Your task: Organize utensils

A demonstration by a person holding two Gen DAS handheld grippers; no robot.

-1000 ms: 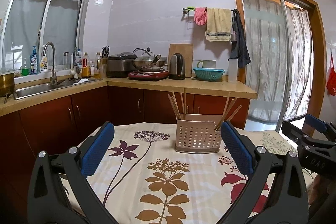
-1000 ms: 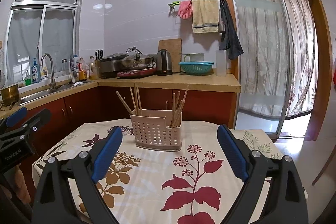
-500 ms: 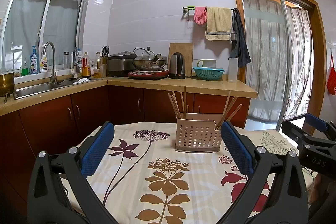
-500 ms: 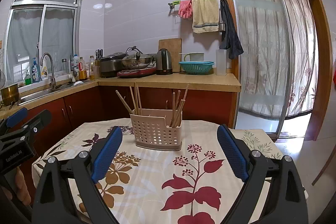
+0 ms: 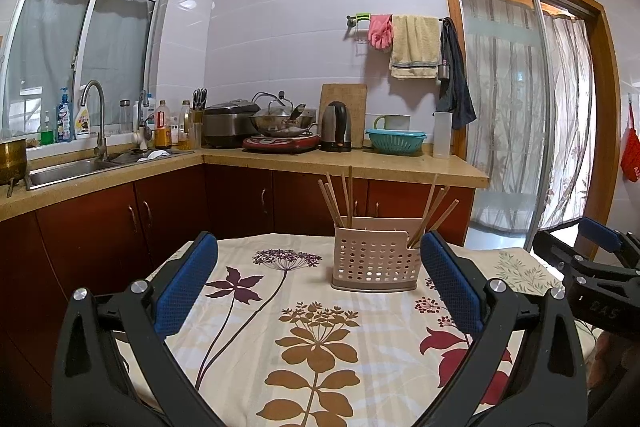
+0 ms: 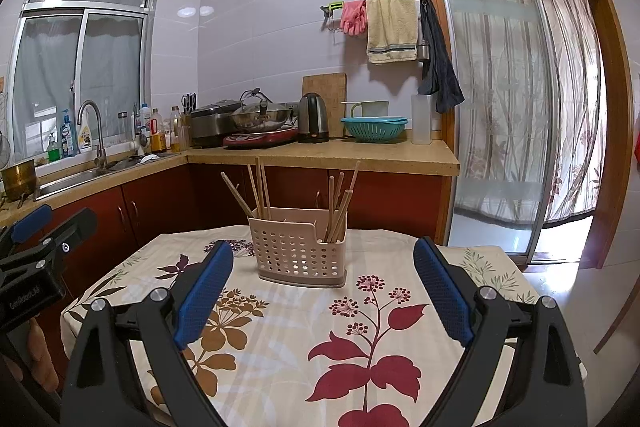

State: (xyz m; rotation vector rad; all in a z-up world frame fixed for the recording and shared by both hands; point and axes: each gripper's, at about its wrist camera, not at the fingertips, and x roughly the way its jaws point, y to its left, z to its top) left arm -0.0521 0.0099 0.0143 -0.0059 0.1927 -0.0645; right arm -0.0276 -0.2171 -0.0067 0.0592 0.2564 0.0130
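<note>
A beige perforated utensil holder (image 5: 376, 259) (image 6: 299, 251) stands upright on the far half of the table. Several wooden chopsticks (image 5: 340, 201) (image 6: 256, 193) lean out of its left compartment, and several more chopsticks (image 5: 434, 211) (image 6: 339, 205) lean out of its right one. My left gripper (image 5: 318, 287) is open, held back from the holder with nothing between its blue pads. My right gripper (image 6: 322, 291) is open too, also short of the holder and holding nothing. Each gripper shows at the edge of the other's view.
The table wears a floral tablecloth (image 5: 316, 339) (image 6: 360, 327). Behind it runs a counter (image 5: 344, 163) with a kettle, a wok, a teal colander and a sink (image 5: 72, 167). A sliding glass door (image 6: 516, 115) with curtains is at the right.
</note>
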